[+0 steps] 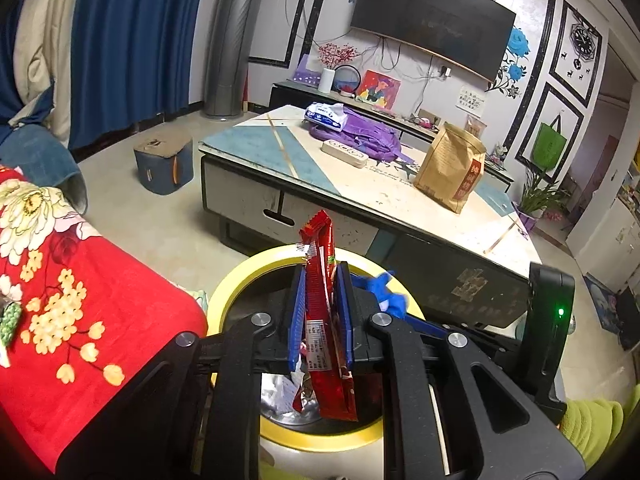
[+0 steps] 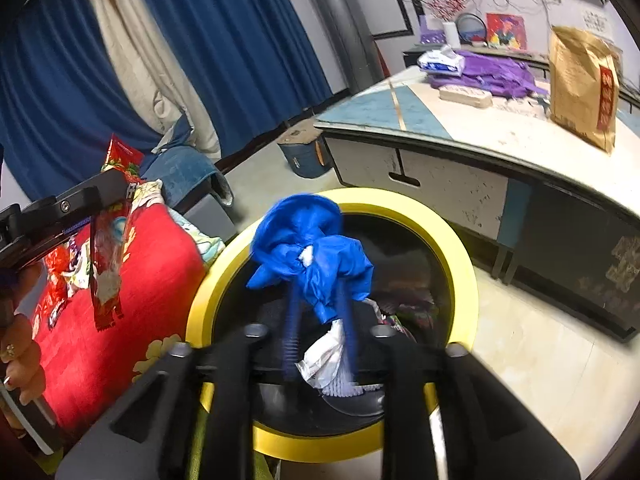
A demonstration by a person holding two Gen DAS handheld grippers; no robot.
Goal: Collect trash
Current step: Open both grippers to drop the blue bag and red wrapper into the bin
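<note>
My left gripper (image 1: 321,280) is shut on a red snack wrapper (image 1: 325,316) and holds it upright over the yellow-rimmed trash bin (image 1: 236,280). The wrapper also shows at the left of the right wrist view (image 2: 108,264), held by the left gripper (image 2: 100,216). My right gripper (image 2: 318,300) is shut on a crumpled blue plastic bag (image 2: 308,248) with white paper (image 2: 326,356) hanging below it, over the same bin (image 2: 460,256). The bin holds other wrappers and white scraps (image 1: 280,394).
A red flowered blanket (image 1: 80,300) on the sofa lies left of the bin. A low coffee table (image 1: 360,196) stands behind it with a brown paper bag (image 1: 450,168), a purple bag (image 1: 360,136) and a power strip (image 1: 344,153). A small blue stool (image 1: 163,164) is on the floor.
</note>
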